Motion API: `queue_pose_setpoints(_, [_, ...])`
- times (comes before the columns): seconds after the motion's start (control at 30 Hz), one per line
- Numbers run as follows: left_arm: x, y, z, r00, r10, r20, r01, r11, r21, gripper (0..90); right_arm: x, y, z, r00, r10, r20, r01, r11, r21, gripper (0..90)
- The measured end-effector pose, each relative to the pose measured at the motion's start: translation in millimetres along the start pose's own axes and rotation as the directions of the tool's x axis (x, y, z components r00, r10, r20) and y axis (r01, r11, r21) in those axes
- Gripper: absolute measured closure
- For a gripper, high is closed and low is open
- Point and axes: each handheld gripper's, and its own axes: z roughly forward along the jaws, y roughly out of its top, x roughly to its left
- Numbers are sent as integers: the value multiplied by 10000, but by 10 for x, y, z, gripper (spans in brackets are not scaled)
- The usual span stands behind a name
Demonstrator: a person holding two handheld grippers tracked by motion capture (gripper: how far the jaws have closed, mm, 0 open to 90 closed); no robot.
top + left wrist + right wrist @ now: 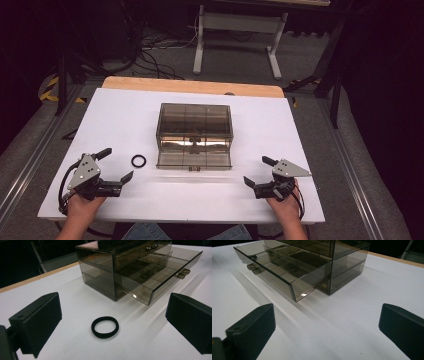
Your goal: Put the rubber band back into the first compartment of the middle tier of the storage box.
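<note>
Sitting on the white table (pixel 125 120) are one black ring (pixel 138 161) and one see-through box (pixel 195 125) with its bottom drawer (pixel 194 161) pulled out. Dark floor lies around. The ring lies just ahead of the left gripper (pixel 116 164), near the box. Both the left and the right gripper (pixel 255 171) have jaws wide apart, holding nothing.
</note>
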Motion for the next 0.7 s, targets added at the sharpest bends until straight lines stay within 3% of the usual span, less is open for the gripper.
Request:
queue_pose_setpoints(0.3, [8, 8, 24, 9999, -23, 170, 20, 9999, 159, 11, 7, 0, 1, 10000, -38, 8, 38, 10000, -7, 14])
queue_pose_setpoints(0.47, [26, 51, 57, 9992, -107, 390, 84, 9982, 598, 7, 14, 0, 6, 10000, -69, -16, 69, 10000, 22, 14])
queue_pose_setpoints(0.57, [35, 99, 98, 9983, 11, 587, -78, 9935, 1135, 6, 17, 0, 11, 10000, -98, -18, 98, 9999, 54, 14])
queue_pose_setpoints(0.7, [39, 130, 157, 9967, 0, 808, -121, 9889, 1483, 26, 23, 0, 17, 9999, -126, -32, 126, 9999, 91, 14])
